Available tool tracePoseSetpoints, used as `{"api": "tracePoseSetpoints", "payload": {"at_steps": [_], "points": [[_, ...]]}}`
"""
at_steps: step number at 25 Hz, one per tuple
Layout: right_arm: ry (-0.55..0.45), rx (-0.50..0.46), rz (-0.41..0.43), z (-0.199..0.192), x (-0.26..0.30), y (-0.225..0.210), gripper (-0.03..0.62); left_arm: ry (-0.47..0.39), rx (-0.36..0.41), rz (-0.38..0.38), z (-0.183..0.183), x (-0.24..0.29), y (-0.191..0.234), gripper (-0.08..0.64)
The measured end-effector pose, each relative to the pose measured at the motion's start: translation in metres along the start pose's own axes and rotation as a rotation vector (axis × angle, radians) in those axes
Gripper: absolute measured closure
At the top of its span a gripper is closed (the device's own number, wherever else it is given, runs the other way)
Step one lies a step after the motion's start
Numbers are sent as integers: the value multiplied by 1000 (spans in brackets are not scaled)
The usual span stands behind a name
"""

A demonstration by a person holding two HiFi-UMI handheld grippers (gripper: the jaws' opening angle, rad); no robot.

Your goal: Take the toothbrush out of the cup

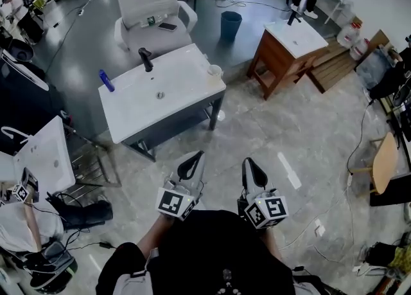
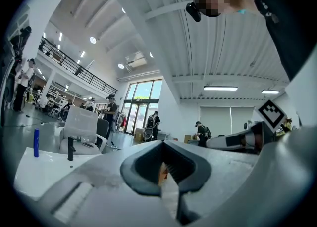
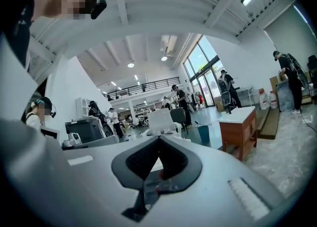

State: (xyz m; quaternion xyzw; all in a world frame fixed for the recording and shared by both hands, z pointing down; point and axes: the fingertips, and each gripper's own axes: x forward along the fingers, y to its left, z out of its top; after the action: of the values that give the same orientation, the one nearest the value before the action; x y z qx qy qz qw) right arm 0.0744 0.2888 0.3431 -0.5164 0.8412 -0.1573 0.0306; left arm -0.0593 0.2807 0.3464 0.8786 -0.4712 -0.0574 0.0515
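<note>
While the person stands well back from the white sink worktop [image 1: 128, 112], both grippers are held close in front of the body, pointing toward it. The left gripper [image 1: 195, 158] has its jaws clenched together with nothing between them, and its own view [image 2: 166, 170] shows the dark pads meeting at the tip. The right gripper [image 1: 248, 164] sits just beside it, apart from it, and its jaws are likewise pressed together and empty [image 3: 157, 164].

On the worktop, a small white cup [image 1: 214, 70] stands at the corner on the person's right, close to the edge. From here it is too small to tell whether the toothbrush is in it. A black faucet [image 1: 146, 59] rises at the far edge of the basin, and a blue upright object [image 1: 106, 80] stands near the left end, well apart from the cup. Behind the worktop is a white chair [image 1: 151, 4] with a dark phone-like item on its seat. A blue bin [image 1: 230, 25] stands on the floor to the right of the chair, and beyond it a wooden vanity [image 1: 282, 56] with a white top.
</note>
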Motion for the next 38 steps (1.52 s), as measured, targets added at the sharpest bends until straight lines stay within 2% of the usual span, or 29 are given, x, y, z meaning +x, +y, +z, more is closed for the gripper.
{"api": "tracePoseSetpoints", "payload": {"at_steps": [9,16,25,38], "points": [[-29,3,-10,9,61,16,591,-26,17,0,17,19,63,558],[-5,1,-6,8,90,16,591,-15,-4,9,14,32,87,558],[8,-7,31,12,132,0,591,-13,-8,35,12,60,109,558],[55,20,135,30,240,-57,591,35,11,109,1,152,155,558]]}}
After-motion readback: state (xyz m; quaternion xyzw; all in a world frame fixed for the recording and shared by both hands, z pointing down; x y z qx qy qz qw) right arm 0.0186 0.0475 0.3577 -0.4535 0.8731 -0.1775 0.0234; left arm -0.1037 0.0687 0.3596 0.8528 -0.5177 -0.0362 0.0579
